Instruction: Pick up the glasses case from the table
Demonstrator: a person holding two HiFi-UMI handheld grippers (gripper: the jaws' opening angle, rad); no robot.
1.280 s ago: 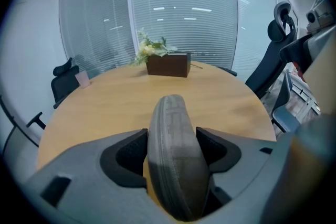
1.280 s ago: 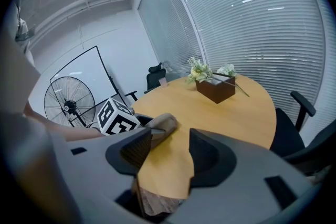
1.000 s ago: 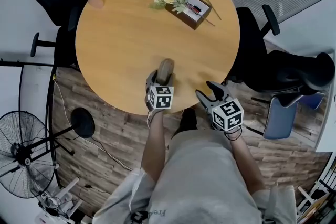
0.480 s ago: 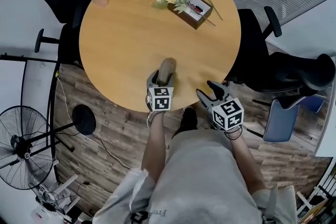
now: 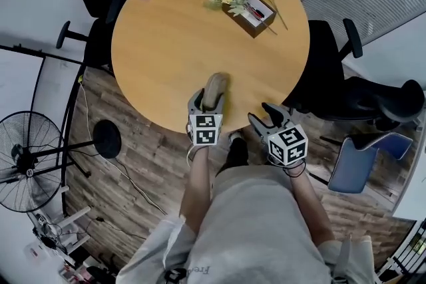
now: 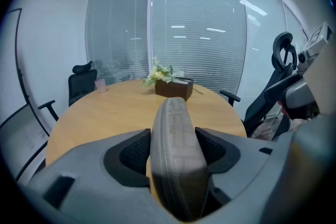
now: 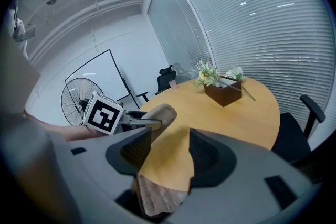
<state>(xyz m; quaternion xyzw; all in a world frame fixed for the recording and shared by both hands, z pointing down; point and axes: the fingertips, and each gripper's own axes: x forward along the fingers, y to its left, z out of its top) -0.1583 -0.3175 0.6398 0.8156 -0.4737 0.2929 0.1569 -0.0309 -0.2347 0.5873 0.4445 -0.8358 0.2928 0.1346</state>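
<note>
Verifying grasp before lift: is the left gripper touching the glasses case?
Touching. Left gripper view: the left gripper has both jaws pressed against the glasses case sides, no gap.

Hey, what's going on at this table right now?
A person holds a gripper in each hand at a round wooden table. The left gripper is shut on the grey glasses case near the table's near edge. The right gripper is open and empty, hovering by that edge. A flower box sits across the table.

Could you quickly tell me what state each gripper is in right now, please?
Left gripper: shut on the glasses case.
Right gripper: open, holding nothing.
</note>
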